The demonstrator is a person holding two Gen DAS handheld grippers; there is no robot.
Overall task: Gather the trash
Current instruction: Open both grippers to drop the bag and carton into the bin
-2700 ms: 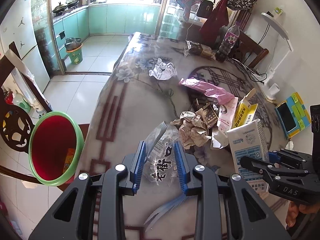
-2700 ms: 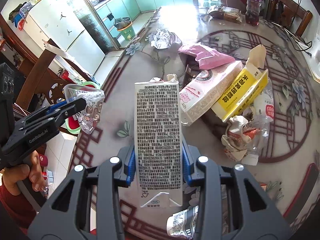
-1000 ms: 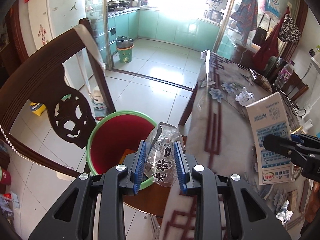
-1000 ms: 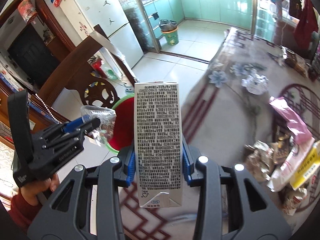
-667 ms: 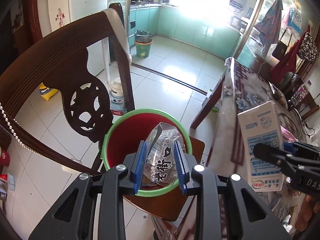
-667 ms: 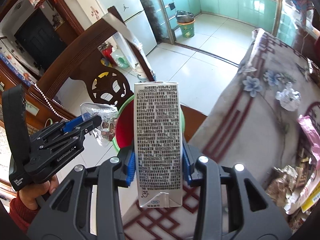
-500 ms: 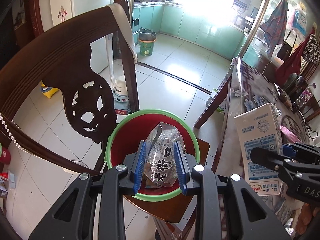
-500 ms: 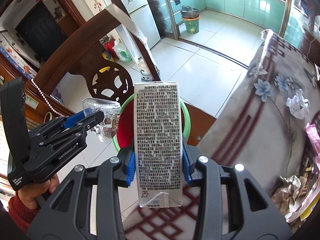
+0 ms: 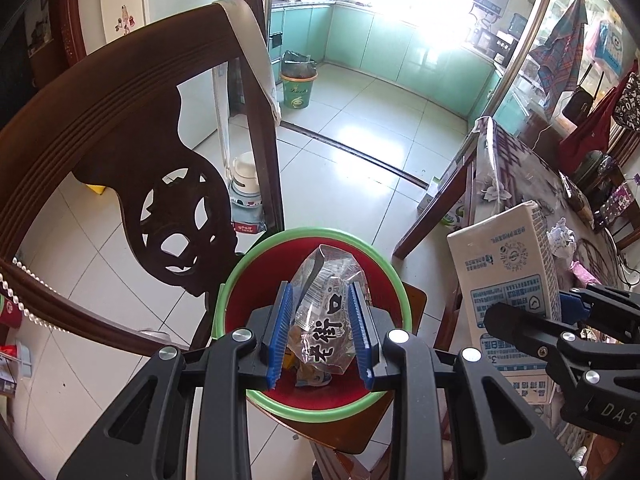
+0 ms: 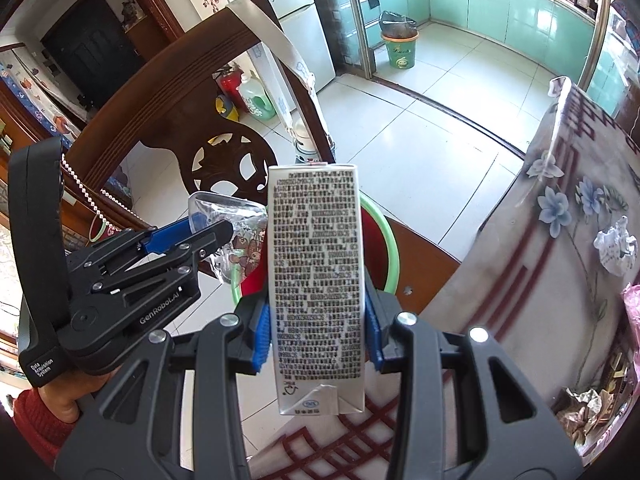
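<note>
The left gripper point(image 9: 322, 330) is clamped on a clear plastic snack wrapper point(image 9: 326, 312), its blue pads pressing the wrapper's two sides. Straight below and just ahead of its fingertips lies the open mouth of the red bin with a green rim point(image 9: 236, 276), which stands on a dark wooden chair point(image 9: 120, 128); some trash already lies inside. The wrapper hangs over the bin's middle, so letting go should drop it in

The right gripper point(image 10: 318, 334) is clamped on a white milk carton point(image 10: 316, 280), held by its narrow sides with the long axis running up along the fingers. From this tool the bin point(image 10: 390, 248) sits ahead and mostly hidden behind the carton, with the cloth-covered table point(image 10: 520, 260) off to its right. The carton looks short of the rim's centre, so the left hand is the nearer one to release
</note>
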